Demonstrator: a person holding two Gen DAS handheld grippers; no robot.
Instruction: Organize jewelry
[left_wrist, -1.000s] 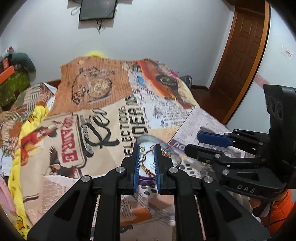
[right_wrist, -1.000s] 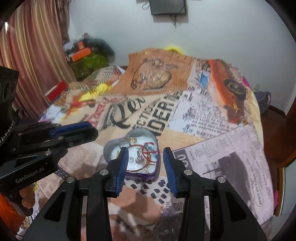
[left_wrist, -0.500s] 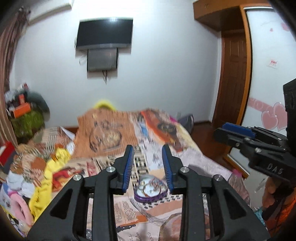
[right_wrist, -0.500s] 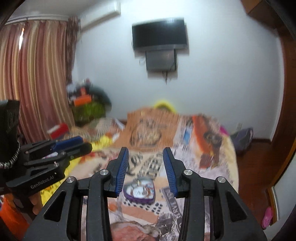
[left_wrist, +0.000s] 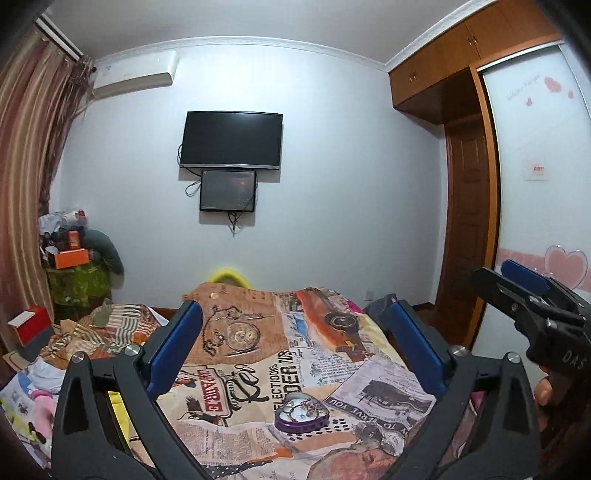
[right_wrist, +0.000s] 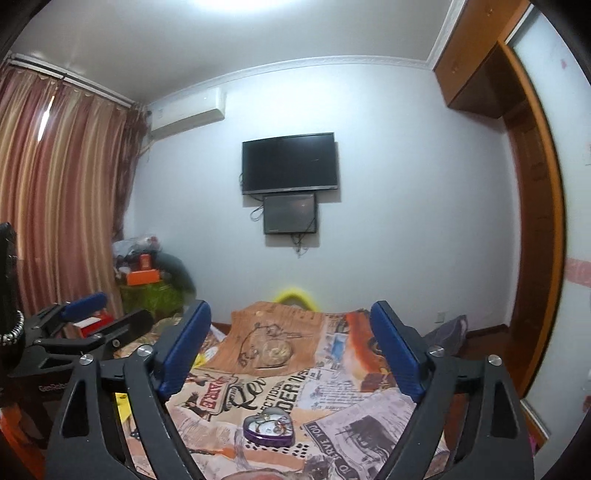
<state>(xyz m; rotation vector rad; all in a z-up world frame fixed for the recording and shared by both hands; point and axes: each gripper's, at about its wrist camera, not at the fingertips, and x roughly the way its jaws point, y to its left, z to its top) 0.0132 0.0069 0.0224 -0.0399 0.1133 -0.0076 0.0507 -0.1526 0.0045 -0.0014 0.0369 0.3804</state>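
Jewelry (left_wrist: 303, 405) in tin (left_wrist: 301, 421); tin on bed (left_wrist: 343, 373), TV (left_wrist: 231, 140) beyond.

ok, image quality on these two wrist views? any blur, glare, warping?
Left wrist view: sharp, evenly lit; fisheye bends the curtain and wardrobe edges; dark vignette in the corners. Right wrist view: softer, slight blur around the clutter pile and door frame; ceiling light blows out the top edge; same barrel warp. The heart-shaped tin on the bed is readable in both.

White walls, wall-mounted television (left_wrist: 231, 139), striped curtains (right_wrist: 55, 192), wooden wardrobe (left_wrist: 461, 206), patterned bedspread (left_wrist: 258, 354)
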